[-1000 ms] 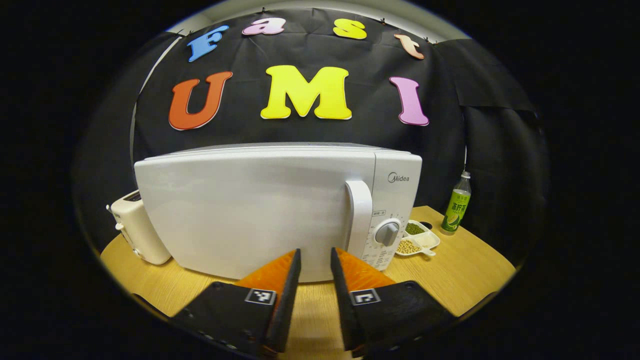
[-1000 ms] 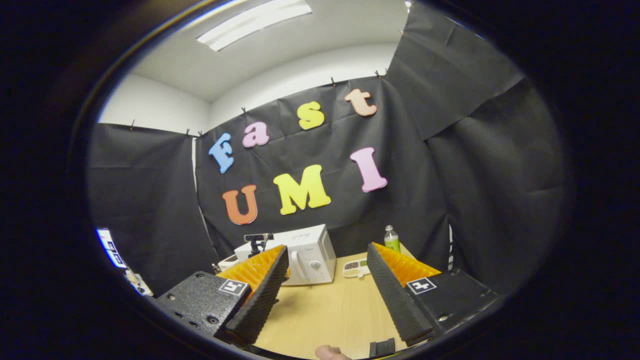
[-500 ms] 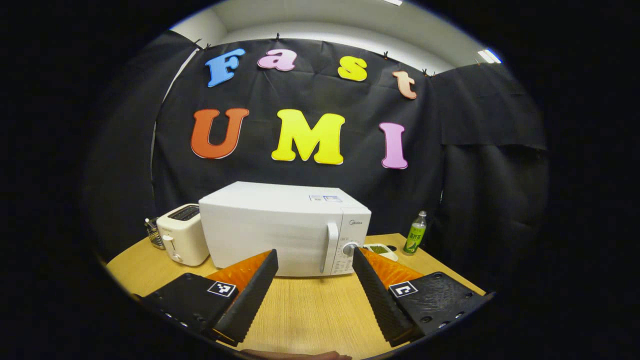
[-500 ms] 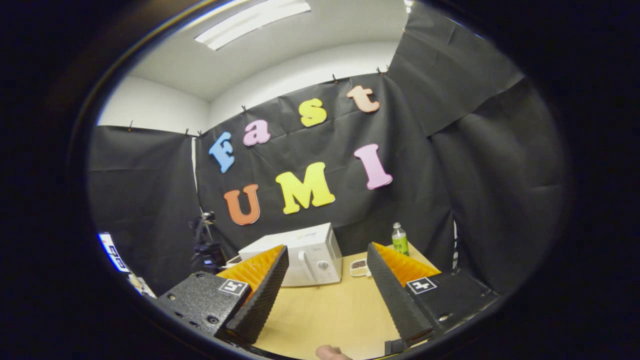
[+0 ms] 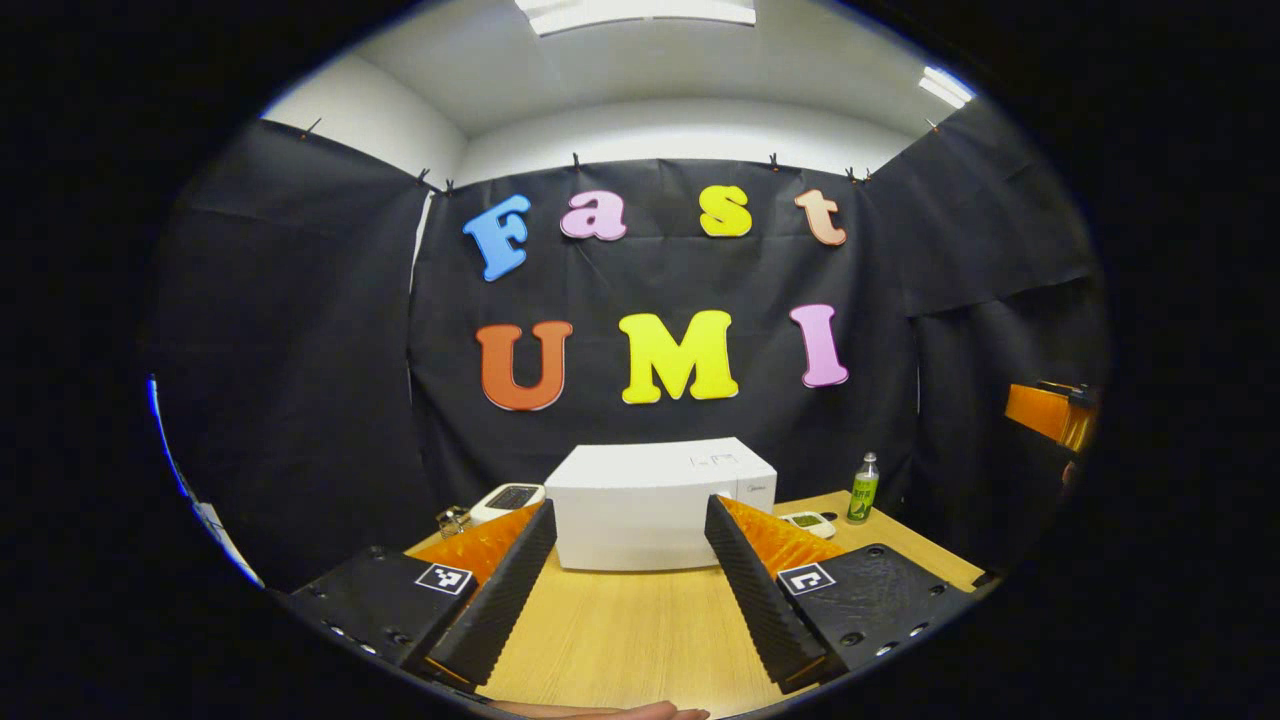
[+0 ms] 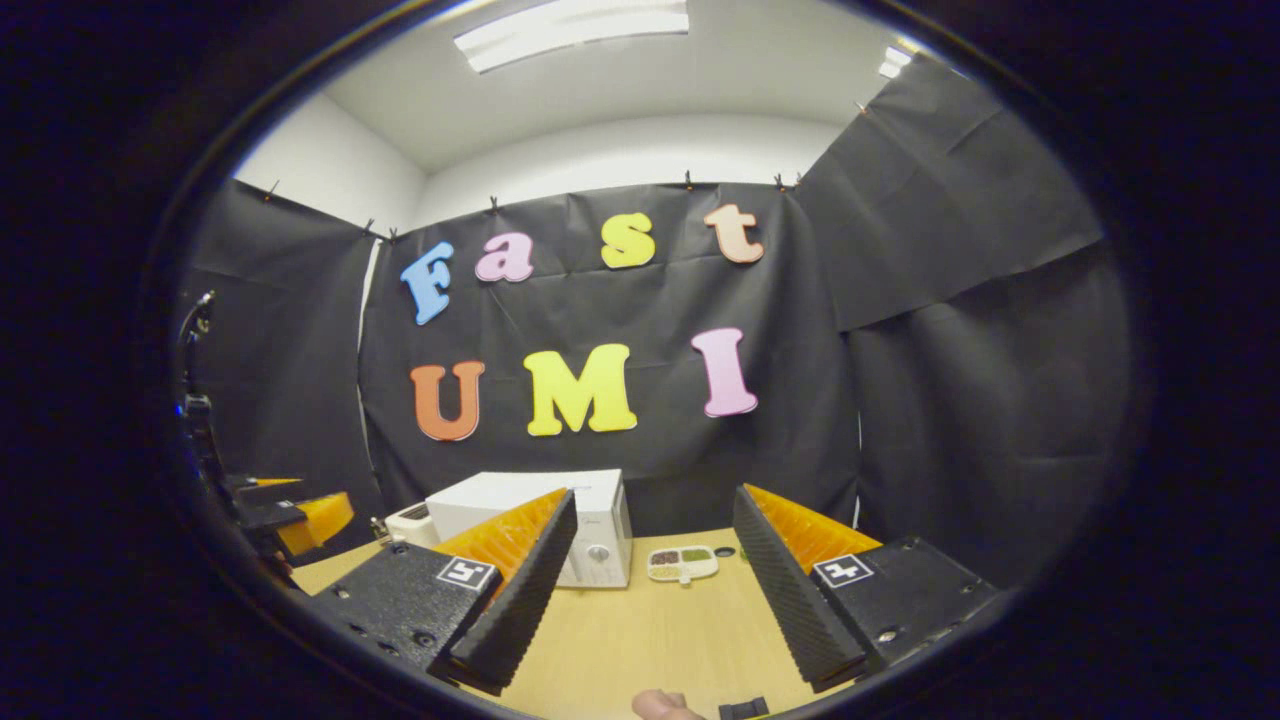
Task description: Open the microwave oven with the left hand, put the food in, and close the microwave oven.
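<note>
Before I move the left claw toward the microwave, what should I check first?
1. Microwave door shut, not yet opened: not ok for loading.
2. Left claw open and empty: ok.
3. Right claw open and empty: ok.
4. Food dish sits on the table beside the microwave's control side, in no claw: ok.
5. Door handle's exact spot: cannot tell, a finger covers it.
6. Table bare between left claw and microwave: ok.

no writing on the microwave [image 5: 660,500] or bottle [image 5: 863,489] is readable
</note>
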Motion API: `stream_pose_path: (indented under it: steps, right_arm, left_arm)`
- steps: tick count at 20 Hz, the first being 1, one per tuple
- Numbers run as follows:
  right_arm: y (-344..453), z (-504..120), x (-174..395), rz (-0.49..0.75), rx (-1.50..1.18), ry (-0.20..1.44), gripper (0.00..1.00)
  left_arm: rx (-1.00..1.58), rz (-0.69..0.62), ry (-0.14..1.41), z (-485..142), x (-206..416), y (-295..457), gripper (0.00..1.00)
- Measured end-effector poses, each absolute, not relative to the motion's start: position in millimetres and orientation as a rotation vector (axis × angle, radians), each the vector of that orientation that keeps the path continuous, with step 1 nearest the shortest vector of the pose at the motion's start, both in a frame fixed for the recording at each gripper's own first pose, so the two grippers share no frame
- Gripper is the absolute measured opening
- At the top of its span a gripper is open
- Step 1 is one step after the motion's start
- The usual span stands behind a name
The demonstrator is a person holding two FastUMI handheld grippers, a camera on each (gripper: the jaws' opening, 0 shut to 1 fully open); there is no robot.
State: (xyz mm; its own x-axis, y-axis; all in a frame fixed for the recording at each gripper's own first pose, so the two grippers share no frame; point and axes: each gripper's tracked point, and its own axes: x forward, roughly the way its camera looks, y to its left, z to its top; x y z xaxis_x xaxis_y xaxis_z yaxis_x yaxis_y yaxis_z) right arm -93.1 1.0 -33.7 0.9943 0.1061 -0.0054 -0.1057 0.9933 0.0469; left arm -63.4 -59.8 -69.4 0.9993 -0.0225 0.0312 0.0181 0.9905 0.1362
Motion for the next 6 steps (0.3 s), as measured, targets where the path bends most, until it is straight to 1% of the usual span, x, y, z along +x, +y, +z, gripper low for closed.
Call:
stream_pose_path:
  steps: [2,3,5,6]
  right_arm:
    - [7.5,-23.8,-95.9,0.111,0.027,-0.010,0.90]
    - [9.2,-20.2,-96.4,0.112,0.015,-0.020,1.00]
    - [11.0,-10.3,-100.4,0.092,-0.009,-0.042,1.00]
    - [13.8,-7.7,-103.4,0.091,-0.030,-0.050,0.91]
  left_arm:
    - [0.105,-0.042,-0.048,-59.2,-79.6,-66.7,0.95]
    - [0.087,-0.049,-0.047,-57.5,-86.8,-67.9,0.94]
    - [0.095,-0.027,-0.056,-51.0,-95.2,-56.8,0.94]
    - [0.114,0.011,-0.060,-50.1,-97.1,-47.2,0.94]
